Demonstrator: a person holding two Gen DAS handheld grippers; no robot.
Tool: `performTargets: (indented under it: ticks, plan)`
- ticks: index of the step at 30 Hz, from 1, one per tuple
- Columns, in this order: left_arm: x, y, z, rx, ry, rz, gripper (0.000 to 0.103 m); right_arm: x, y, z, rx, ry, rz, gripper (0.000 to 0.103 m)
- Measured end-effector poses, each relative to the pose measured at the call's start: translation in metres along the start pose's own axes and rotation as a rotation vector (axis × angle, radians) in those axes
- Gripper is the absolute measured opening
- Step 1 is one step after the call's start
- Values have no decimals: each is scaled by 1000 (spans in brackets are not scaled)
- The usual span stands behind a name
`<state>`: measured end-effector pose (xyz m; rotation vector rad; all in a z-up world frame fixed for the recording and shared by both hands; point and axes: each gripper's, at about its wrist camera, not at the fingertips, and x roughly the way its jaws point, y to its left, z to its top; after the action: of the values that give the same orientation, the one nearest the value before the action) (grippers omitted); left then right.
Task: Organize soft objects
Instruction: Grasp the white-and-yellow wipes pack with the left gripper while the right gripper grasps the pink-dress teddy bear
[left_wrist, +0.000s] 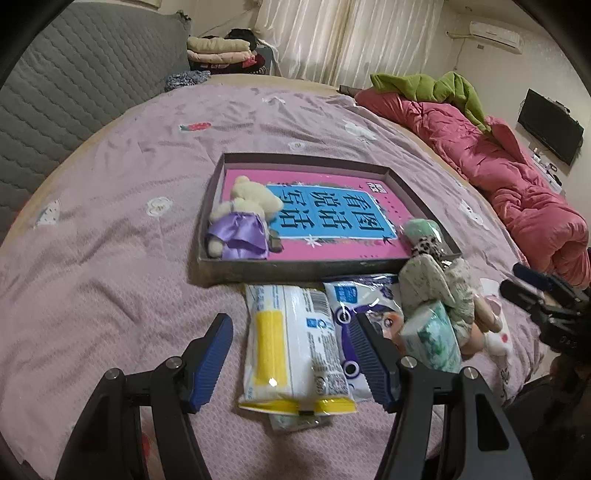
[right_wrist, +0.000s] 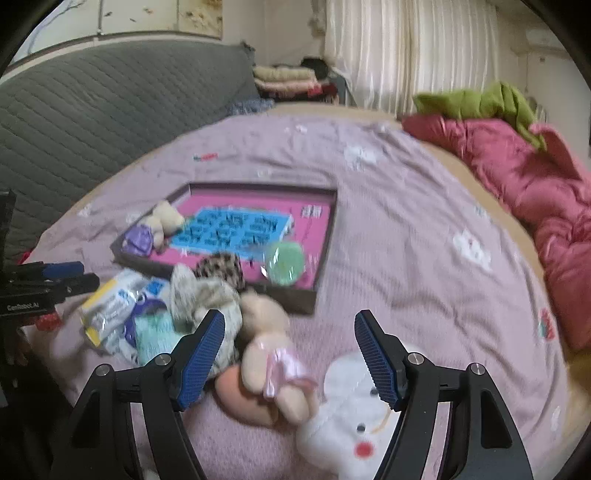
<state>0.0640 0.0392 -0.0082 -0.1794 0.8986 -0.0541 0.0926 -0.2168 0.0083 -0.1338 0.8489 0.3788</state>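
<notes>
Bed (left_wrist: 110, 229): one tray (left_wrist: 295, 267), two teddies (left_wrist: 245, 218) (right_wrist: 273, 354).

A bed (left_wrist: 110, 206) in a lilac sheet fills the room — grey quilted headboard (left_wrist: 81, 81) on the left, white curtains (left_wrist: 347, 37) behind, a wall TV (left_wrist: 550, 127) and air conditioner (left_wrist: 495, 33) on the right.

Soft, even indoor light fills the room, with brightness coming through the pale curtains (left_wrist: 347, 37) at the back. Shadows are faint. The left wrist view is sharp; the right wrist view is smeared by motion blur. Both bend strongly toward dark rounded corners. Small glare spots sit on the plastic packet (left_wrist: 291, 339).
</notes>
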Motion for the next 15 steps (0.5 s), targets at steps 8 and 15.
performTargets:
  ticks: [8, 15]
  plan:
    - [-1, -8, -8, 28, 17, -3, 66, 12, 0, -8, -11, 61, 0, 74]
    - [2, -8, -8, 31, 25, -8, 66, 26, 11, -13, -79, 112, -44, 74]
